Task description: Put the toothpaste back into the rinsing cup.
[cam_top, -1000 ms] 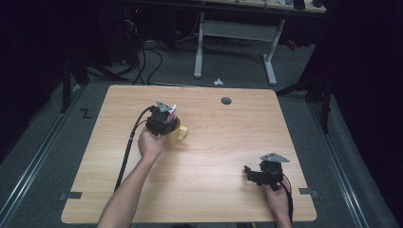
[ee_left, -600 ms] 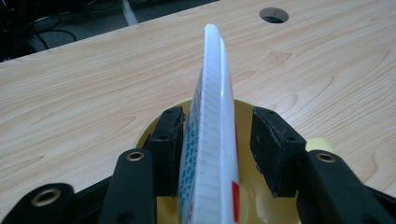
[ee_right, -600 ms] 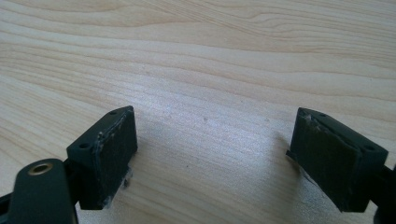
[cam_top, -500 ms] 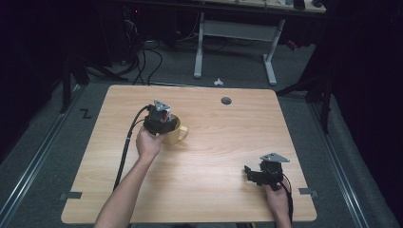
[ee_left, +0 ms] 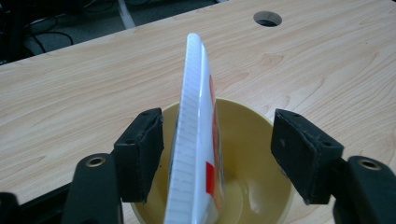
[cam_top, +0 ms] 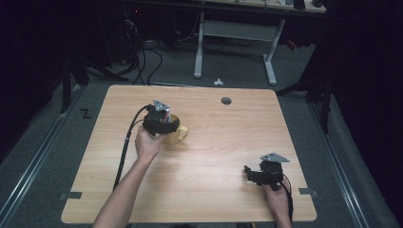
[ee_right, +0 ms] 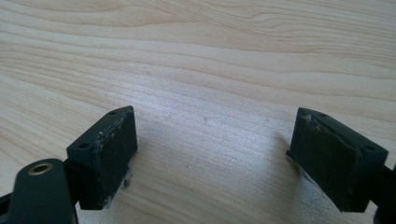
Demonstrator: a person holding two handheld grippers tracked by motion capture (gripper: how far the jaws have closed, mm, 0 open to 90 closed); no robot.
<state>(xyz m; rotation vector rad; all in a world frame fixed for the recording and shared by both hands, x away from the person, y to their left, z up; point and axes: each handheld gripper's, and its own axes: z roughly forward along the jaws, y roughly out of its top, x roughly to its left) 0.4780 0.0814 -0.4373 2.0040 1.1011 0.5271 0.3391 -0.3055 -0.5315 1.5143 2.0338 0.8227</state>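
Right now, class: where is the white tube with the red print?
In the left gripper view the white tube stands on end inside the yellow cup, between the open left gripper; the high view places the cup on the table's left half.

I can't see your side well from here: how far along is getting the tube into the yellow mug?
Done: the white tube stands inside the yellow mug, leaning against its rim. In hand: the left gripper has just been opening, and its pads now stand clear of the tube between them. Left: drawing that gripper away. The right gripper rests open on the table.
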